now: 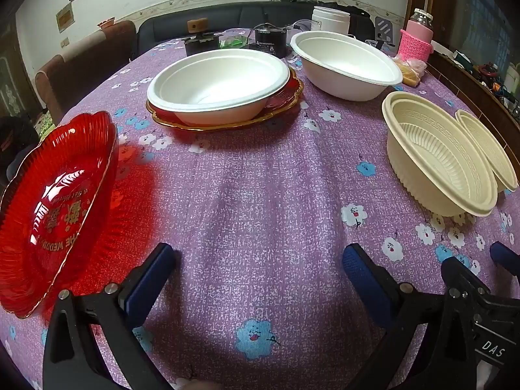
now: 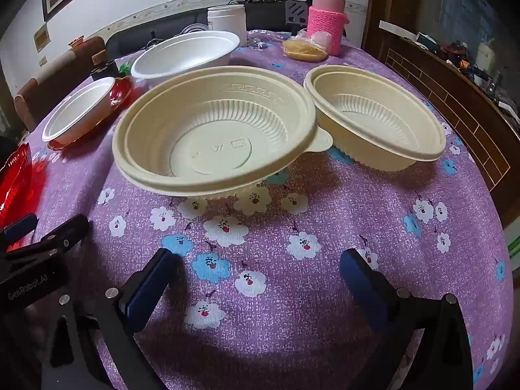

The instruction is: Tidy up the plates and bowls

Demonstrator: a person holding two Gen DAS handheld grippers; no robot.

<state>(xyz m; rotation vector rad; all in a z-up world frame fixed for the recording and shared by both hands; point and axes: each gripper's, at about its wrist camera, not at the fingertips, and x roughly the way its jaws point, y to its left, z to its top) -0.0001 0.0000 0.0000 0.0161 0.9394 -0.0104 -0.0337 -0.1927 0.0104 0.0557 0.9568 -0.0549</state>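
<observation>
My left gripper [image 1: 258, 260] hangs open over bare tablecloth, nothing between its blue pads. A red ribbed plate [image 1: 55, 208] with gold lettering lies to its left. Farther back a white bowl [image 1: 221, 87] sits on a second red, gold-rimmed plate [image 1: 287, 97], and another white bowl [image 1: 344, 65] stands behind to the right. My right gripper [image 2: 258, 263] is also open and empty, in front of a cream ribbed bowl [image 2: 211, 130]. A second cream bowl [image 2: 373, 113] stands right of that one, their rims close together.
A pink-sleeved flask [image 2: 326, 22], a white jar [image 2: 227, 16] and a bag of food [image 2: 305, 50] stand at the far edge of the table. Dark small devices [image 1: 269, 40] sit behind the white bowls. A wooden cabinet [image 2: 455, 104] runs along the right.
</observation>
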